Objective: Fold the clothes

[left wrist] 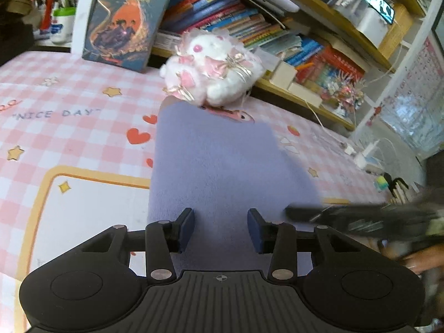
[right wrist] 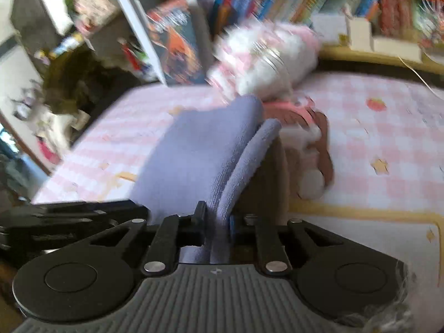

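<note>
A lavender cloth (left wrist: 219, 163) lies folded lengthwise on the pink checked table cover (left wrist: 69, 88). My left gripper (left wrist: 220, 229) is open just above its near end, with a blue pad on each side and nothing between them. My right gripper (right wrist: 217, 222) is shut on the near right edge of the lavender cloth (right wrist: 199, 149) and lifts a doubled fold of it. In the left wrist view the right gripper (left wrist: 347, 216) shows as a blurred black shape at the cloth's right edge.
A white and pink plush toy (left wrist: 213, 66) sits just beyond the cloth's far end. A book (left wrist: 127, 19) leans upright behind it. A wooden shelf with many books (left wrist: 291, 50) runs along the back. Cables and a charger (left wrist: 363, 155) lie at the right.
</note>
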